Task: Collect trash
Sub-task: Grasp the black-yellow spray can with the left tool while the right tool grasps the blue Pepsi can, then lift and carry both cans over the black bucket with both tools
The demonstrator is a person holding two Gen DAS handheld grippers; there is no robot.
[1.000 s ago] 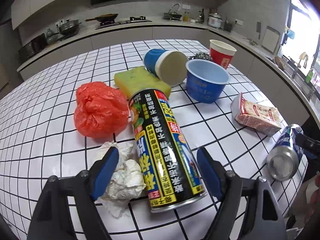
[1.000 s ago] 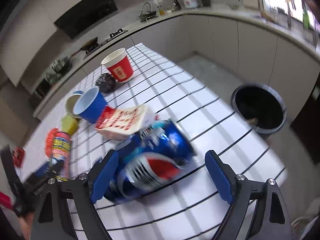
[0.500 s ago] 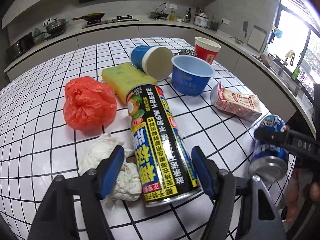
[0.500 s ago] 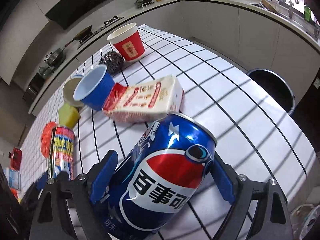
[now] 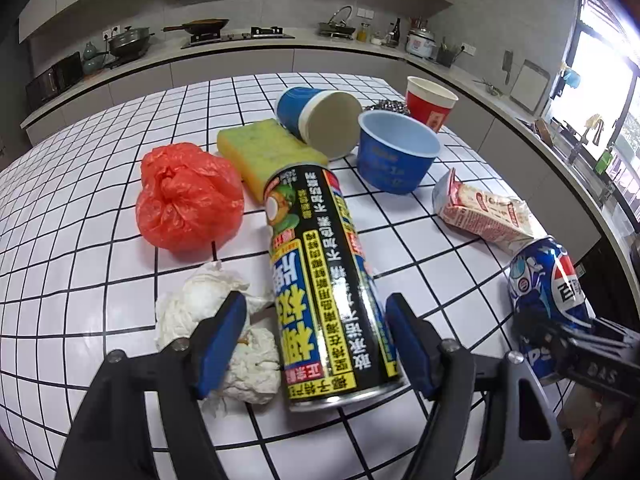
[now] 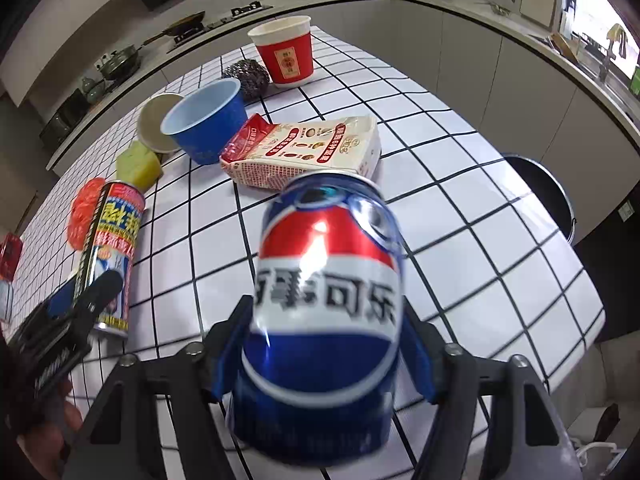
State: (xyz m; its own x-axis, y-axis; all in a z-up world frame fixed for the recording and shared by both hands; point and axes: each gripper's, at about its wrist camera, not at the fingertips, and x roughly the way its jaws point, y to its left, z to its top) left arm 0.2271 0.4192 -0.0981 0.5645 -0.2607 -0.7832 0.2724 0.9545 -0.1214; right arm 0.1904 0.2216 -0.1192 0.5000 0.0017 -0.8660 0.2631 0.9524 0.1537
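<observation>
The right gripper (image 6: 324, 344) is closing, its jaws pressed on both sides of the blue cola can (image 6: 324, 312) at the near right of the tiled surface (image 6: 460, 240). The left gripper (image 5: 316, 340) is opening, jaws released astride the black spray can (image 5: 320, 276), neither pad touching; crumpled tissue (image 5: 216, 332) lies left of it. Farther off lie a red bag (image 5: 188, 196), a sponge (image 5: 268, 152) and cups.

I see the blue Pepsi can (image 6: 324, 320) tilted between blue pads. The black-and-yellow spray can (image 5: 320, 280) lies on its side on the tiled table (image 5: 80, 260), beside crumpled white tissue (image 5: 216, 332).
</observation>
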